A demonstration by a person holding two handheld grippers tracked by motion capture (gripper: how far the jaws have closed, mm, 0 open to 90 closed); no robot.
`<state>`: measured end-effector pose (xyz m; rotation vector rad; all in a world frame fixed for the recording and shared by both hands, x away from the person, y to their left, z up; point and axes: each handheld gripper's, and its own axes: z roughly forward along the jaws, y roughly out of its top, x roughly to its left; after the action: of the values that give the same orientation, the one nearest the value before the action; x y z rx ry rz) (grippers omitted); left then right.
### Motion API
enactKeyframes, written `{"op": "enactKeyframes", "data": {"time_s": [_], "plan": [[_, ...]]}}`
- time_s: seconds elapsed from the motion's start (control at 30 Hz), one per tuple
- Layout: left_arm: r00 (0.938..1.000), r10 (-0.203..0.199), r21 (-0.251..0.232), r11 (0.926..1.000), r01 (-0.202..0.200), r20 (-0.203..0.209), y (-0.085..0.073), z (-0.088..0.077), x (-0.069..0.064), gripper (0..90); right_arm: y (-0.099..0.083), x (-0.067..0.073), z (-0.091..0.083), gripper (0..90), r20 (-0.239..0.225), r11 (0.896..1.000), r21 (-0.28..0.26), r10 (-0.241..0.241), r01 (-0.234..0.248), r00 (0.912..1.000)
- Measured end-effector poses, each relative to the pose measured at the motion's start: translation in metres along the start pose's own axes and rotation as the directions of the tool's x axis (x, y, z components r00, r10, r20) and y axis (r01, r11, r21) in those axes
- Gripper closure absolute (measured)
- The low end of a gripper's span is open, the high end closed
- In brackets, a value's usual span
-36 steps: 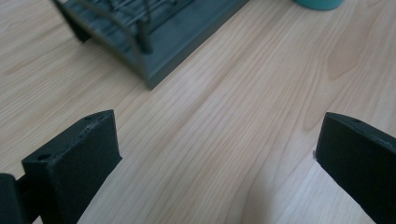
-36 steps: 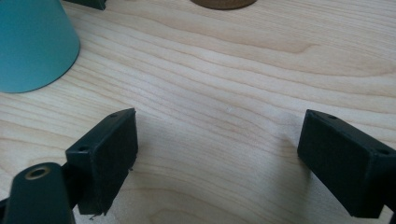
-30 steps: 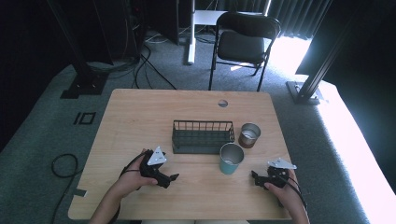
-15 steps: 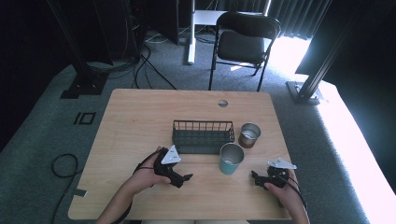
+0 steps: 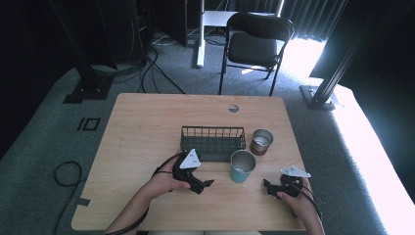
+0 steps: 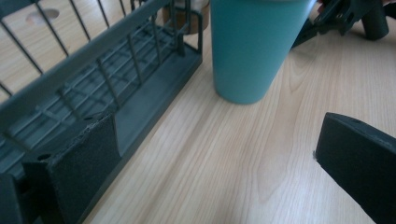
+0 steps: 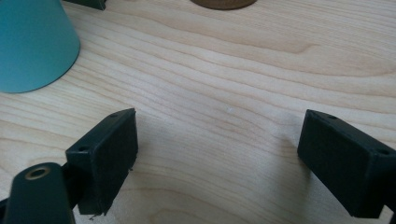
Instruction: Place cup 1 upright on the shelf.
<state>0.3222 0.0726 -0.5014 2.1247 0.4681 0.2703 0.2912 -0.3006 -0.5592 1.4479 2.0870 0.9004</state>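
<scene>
Bare wood each side of the teal cup (image 5: 242, 166), so I have room. Cup stands upright, open-topped, just in front of the wire basket's (image 5: 213, 142) right end. My left gripper (image 5: 204, 184) is near its left, jaws spread, nothing held. Right gripper (image 5: 267, 185) near its right, spread too. Brown cup (image 5: 261, 141) behind it.

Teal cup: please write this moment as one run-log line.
left gripper: open, near teal cup | right gripper: open, apart | wire basket: behind cup
</scene>
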Motion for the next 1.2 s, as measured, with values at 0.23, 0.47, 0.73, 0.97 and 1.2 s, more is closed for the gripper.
{"op": "enactKeyframes", "data": {"time_s": [0.23, 0.47, 0.73, 0.97, 1.2], "plan": [[0.9994, 0.03, -0.018, 0.9994, -0.03, 0.018, 0.014, 0.008, -0.007, 0.3, 0.0, 0.0, 0.0, 11.8, 0.0, 1.0, 0.0, 0.0, 0.0, 1.0], [0.9983, 0.049, -0.039, 0.9981, -0.048, 0.031, 0.026, 0.018, -0.011, 0.3, 0.0, 0.0, 0.0, 11.7, 0.0, 1.0, 0.0, 0.0, 0.0, 1.0], [0.9961, 0.073, -0.048, 0.9964, -0.07, 0.051, 0.038, 0.033, -0.015, 0.4, 0.0, 0.0, 0.0, 11.7, 0.0, 1.0, 0.0, 0.001, -0.001, 1.0], [0.9936, 0.095, -0.045, 0.9947, -0.092, 0.062, 0.046, 0.047, -0.018, 0.3, 0.0, 0.0, 0.0, 11.8, 0.0, 1.0, 0.0, 0.001, -0.001, 1.0], [0.9915, 0.108, -0.05, 0.9932, -0.105, 0.072, 0.052, 0.059, -0.02, 0.3, 0.0, 0.0, 0.0, 11.8, -0.001, 1.0, 0.0, 0.001, -0.001, 1.0]]}}
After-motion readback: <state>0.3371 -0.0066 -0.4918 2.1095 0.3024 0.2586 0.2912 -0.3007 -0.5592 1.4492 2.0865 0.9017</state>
